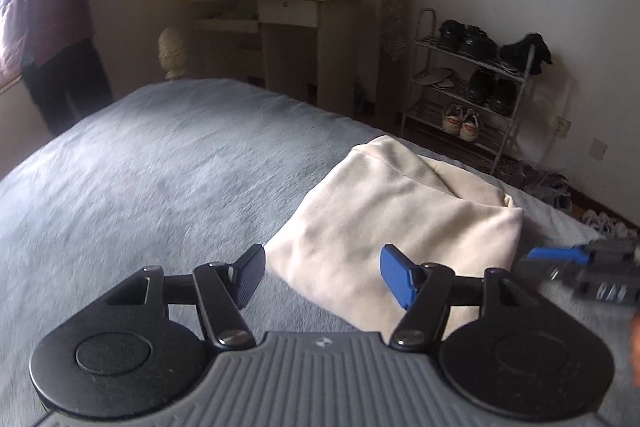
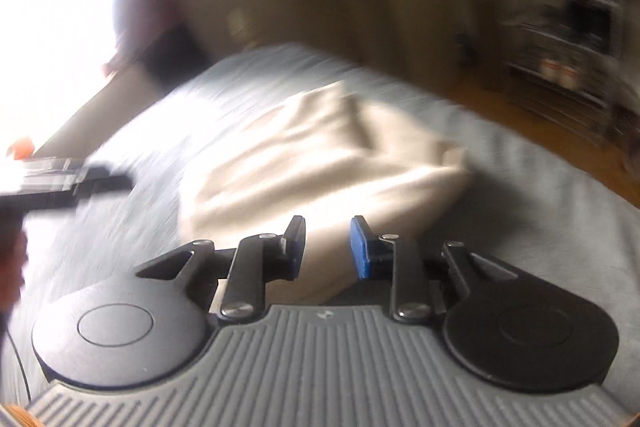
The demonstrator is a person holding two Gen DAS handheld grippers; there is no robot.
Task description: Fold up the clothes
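Jaws parted on both, gripping nothing: left gripper [image 1: 322, 273] spread wide, right gripper [image 2: 326, 247] narrower but with a clear gap, no cloth between the pads of either. Raised above the bed [image 1: 140, 167], both aimed down at the cream garment [image 1: 392, 215], probably released so the fold can settle. Garment bundled into a thick, rounded packet, lying toward the bed's right edge, nearer the shoe rack [image 1: 472, 87]. Looks folded, though still puffy; likely needs flattening or shifting aside.
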